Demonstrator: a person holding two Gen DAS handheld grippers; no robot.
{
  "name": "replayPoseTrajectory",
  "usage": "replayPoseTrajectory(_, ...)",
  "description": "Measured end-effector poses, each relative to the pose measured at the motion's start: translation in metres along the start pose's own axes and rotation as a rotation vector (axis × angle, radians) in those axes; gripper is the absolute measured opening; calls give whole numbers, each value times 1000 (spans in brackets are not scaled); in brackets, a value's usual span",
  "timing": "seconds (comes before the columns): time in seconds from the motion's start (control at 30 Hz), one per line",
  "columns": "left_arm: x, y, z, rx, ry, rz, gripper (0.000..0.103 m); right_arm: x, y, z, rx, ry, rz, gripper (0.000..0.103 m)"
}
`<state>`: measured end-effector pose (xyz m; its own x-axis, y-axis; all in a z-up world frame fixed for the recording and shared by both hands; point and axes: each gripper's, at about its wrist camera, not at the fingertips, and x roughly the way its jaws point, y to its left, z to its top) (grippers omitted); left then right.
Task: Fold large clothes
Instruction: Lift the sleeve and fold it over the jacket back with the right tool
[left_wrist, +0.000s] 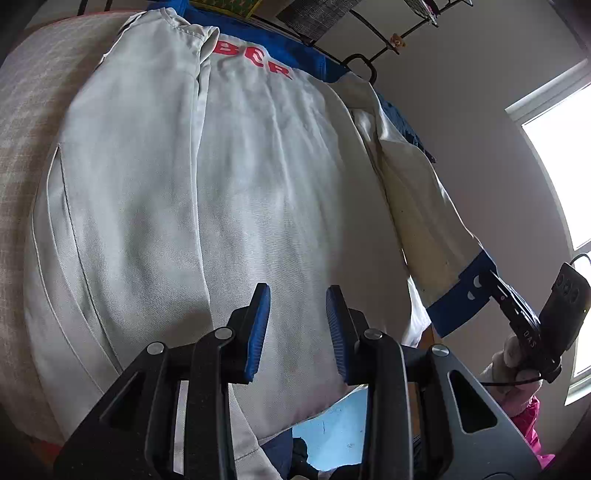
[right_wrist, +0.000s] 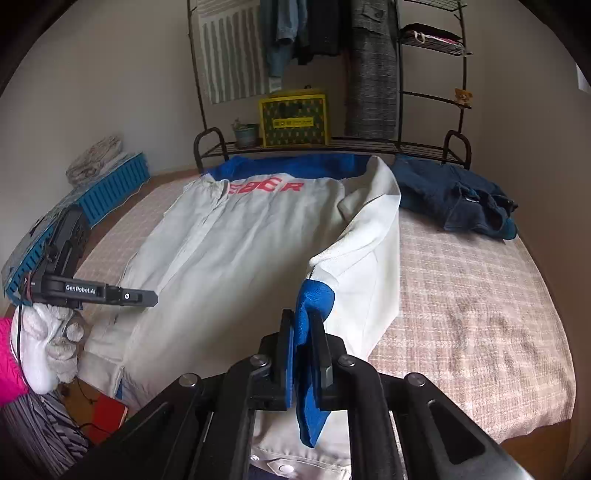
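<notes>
A large white jacket (right_wrist: 236, 240) with a blue collar and red letters lies back-up on the checked bed; it fills the left wrist view (left_wrist: 229, 192). Its left side is folded inward. My right gripper (right_wrist: 304, 347) is shut on the blue cuff (right_wrist: 314, 306) of the right sleeve (right_wrist: 369, 236) and holds it lifted above the jacket's lower right part. It shows at the right of the left wrist view (left_wrist: 491, 284), gripping the cuff (left_wrist: 461, 295). My left gripper (left_wrist: 297, 325) is open and empty, just above the jacket's lower back; it shows in the right wrist view (right_wrist: 151, 297).
A dark blue garment (right_wrist: 454, 199) lies at the bed's far right. A black metal rack (right_wrist: 332, 144) with hanging clothes and a yellow box (right_wrist: 293, 120) stands behind the bed. A blue slatted crate (right_wrist: 107, 188) lies at the left. The checked bedspread (right_wrist: 472, 295) is to the right.
</notes>
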<state>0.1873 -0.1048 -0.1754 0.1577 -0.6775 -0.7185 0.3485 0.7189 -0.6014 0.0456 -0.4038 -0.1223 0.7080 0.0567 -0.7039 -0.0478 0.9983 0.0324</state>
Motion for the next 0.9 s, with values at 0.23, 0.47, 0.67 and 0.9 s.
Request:
replayPoseTrajectory(0.23,1,0,-2,-6,6,-9,31,54,79,-54,-322,219,65,0)
replayPoseTrajectory(0.47,23,-23,-10,32,62,-55,51,58,74,-69,-326,265,110,0)
replayPoseTrajectory(0.67,48,-38,8,-20,80,-107,51,55,69,-70,-292,269,165,0)
replayPoseTrajectory(0.9,105,-34,44,-181,116,-140,51,54,68,-79,-313,268,190,0)
